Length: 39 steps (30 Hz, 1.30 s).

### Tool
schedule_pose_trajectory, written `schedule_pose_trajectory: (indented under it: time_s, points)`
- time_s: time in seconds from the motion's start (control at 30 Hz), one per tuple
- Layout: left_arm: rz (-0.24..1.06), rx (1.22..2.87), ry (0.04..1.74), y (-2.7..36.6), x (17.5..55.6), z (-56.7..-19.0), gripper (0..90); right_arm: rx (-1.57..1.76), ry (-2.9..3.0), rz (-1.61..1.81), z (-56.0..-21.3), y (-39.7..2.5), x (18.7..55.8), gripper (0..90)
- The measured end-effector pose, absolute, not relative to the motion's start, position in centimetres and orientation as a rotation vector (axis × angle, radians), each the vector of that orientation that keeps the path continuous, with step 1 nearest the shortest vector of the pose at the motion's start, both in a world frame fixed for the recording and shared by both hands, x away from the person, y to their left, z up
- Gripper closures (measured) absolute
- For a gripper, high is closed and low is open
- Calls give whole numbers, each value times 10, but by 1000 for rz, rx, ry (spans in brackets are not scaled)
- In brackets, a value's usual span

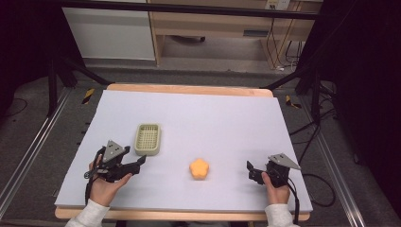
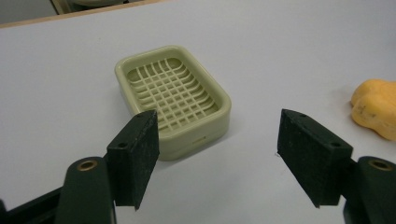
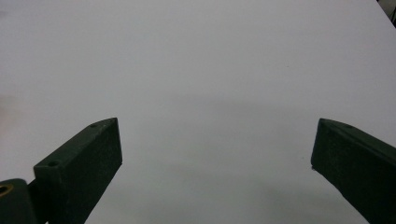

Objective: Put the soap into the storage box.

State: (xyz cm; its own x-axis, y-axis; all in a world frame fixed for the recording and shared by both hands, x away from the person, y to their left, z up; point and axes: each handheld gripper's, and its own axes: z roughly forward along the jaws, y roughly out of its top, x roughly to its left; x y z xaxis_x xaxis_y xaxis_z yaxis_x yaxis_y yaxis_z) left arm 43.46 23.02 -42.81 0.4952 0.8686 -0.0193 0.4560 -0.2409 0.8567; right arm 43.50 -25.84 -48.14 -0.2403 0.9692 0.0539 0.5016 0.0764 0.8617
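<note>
The person has both hands low at the near edge of the bench (image 1: 198,109), and nothing is held yet. The left claw (image 1: 140,161) sits just short of the pale green soap dish (image 1: 147,139), its jaws spread apart and empty; in the left gripper view the dish (image 2: 173,95) lies straight ahead, with one jaw overlapping its near corner. The orange sponge (image 1: 199,168) rests on the bench between the two hands, near the front and well apart from the dish. The right claw (image 1: 249,167) is also apart and empty, pointing toward the sponge from the right side. This looks like the opening approach. Next, I'd guess the right claw must travel left to straddle the sponge and close on it, while the left could steady the dish.
</note>
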Motion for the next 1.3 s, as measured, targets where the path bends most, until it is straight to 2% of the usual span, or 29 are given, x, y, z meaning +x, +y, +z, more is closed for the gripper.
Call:
schedule_pose_trajectory:
  time_s: [0.5,1.3]
  points:
    - [583,1902,1078,218,441,-413,299,1465,1790,1083,-481,-260,435,24]
    - [511,1927,1013,174,447,-405,305,1456,1789,1082,-481,-260,436,24]
